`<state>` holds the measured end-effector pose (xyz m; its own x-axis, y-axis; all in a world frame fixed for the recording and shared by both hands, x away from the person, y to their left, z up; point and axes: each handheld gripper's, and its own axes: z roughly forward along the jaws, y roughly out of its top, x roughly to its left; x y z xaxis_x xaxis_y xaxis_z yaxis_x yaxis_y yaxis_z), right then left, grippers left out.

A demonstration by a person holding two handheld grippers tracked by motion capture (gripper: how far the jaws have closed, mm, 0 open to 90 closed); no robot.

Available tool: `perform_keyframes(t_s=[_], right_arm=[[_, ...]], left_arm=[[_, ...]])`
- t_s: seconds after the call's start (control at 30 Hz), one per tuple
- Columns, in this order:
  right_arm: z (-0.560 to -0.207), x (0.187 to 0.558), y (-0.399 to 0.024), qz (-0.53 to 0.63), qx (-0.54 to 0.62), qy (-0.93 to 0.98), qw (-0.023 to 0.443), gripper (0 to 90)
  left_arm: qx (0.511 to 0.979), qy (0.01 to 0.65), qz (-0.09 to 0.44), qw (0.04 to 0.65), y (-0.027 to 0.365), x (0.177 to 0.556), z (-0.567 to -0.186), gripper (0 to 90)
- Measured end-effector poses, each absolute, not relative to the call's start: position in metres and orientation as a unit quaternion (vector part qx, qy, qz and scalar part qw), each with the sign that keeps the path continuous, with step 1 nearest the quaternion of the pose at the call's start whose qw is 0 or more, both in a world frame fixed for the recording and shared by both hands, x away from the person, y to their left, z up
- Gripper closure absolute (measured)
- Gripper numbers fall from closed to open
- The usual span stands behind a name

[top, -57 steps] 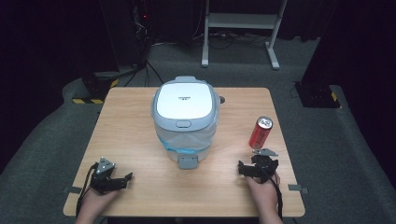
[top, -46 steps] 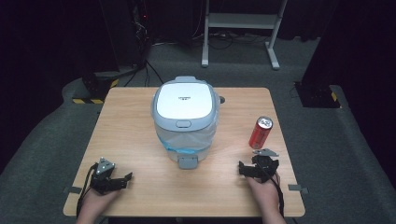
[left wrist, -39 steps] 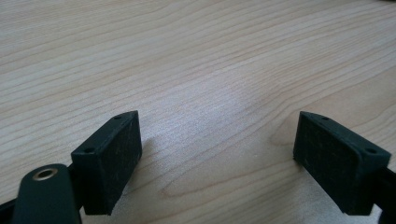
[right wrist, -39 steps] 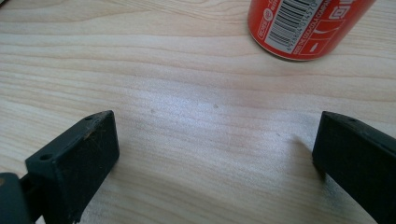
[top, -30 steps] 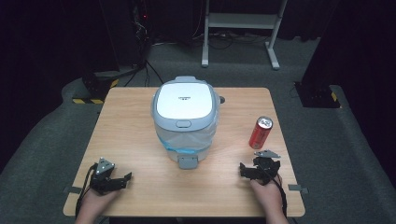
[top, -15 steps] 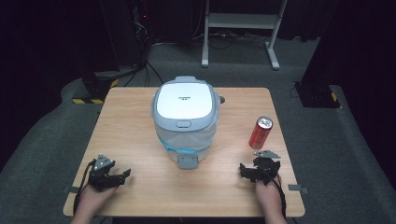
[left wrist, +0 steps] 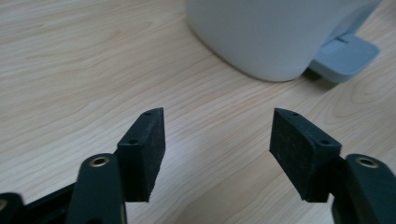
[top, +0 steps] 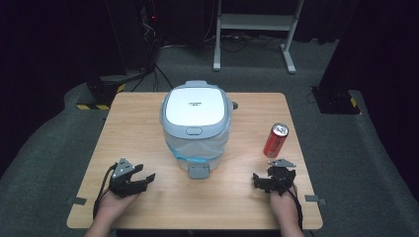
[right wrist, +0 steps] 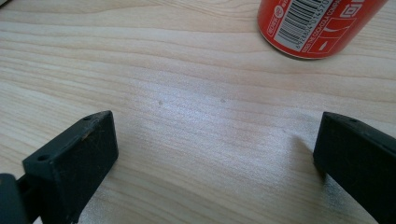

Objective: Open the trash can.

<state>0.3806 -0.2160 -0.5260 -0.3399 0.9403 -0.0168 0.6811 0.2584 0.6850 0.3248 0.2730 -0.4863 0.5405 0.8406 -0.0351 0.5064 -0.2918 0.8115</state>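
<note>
Wooden table (top: 148, 123) on grey carpet (top: 49, 163)

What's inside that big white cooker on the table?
The rice cooker has its lid shut, so anything inside is hidden. Visible are the white lid, a grey latch button at its front edge, and a grey tab at the base on the wooden table.

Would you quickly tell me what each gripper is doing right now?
Left gripper: open, empty, jaws just been closing.
Right gripper: open, empty.
</note>
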Motion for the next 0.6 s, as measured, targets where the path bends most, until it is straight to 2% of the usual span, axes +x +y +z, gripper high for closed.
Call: perform_keyframes(t_s=[0.43, 0.6], right_arm=[[-0.526, 0.38, -0.215, 0.298, 0.53, 0.764, 0.216, 0.0], [-0.526, 0.38, -0.215, 0.298, 0.529, 0.765, 0.215, 0.0]], left_arm=[[0.798, 0.404, 0.165, 0.416, 0.23, 0.339, -0.486, 36.5], [0.8, 0.389, 0.152, 0.431, 0.218, 0.338, -0.485, 41.6]])
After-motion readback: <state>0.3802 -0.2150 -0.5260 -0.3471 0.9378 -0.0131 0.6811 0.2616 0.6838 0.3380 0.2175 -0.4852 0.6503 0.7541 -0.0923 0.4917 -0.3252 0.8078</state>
